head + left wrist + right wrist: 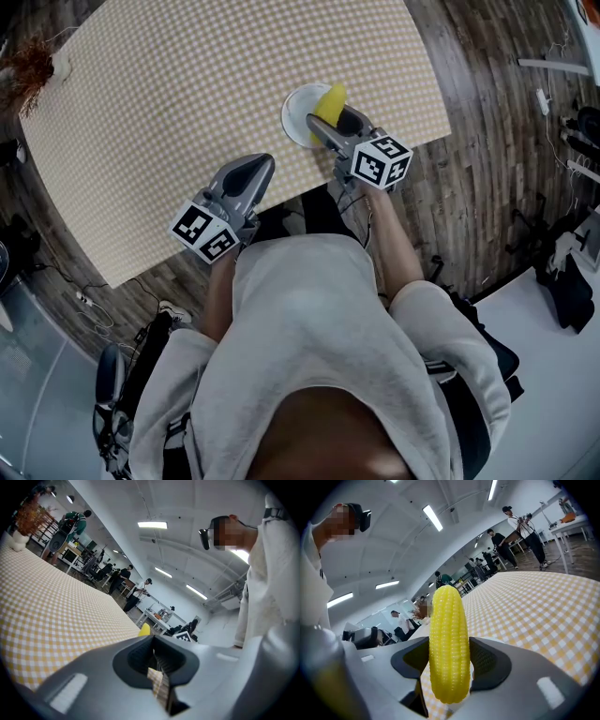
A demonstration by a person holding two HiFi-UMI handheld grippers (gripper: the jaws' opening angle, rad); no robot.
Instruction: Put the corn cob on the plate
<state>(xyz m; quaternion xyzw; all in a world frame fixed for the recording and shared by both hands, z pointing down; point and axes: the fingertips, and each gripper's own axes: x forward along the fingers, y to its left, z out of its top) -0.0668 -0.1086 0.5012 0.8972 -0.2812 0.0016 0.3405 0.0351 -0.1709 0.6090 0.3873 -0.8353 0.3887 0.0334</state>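
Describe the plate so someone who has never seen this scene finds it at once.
Start at the yellow-checked tablecloth and follow its near edge toward the person's right. There lies the plate, partly beneath the right gripper that holds the corn cob. It is the only flat, round, plain white dish on the cloth.

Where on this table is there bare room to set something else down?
The checkered cloth is bare from the dried plant at its far left corner across to the plate. Crowded only at the near right edge, where the right gripper holds the corn cob over the plate.
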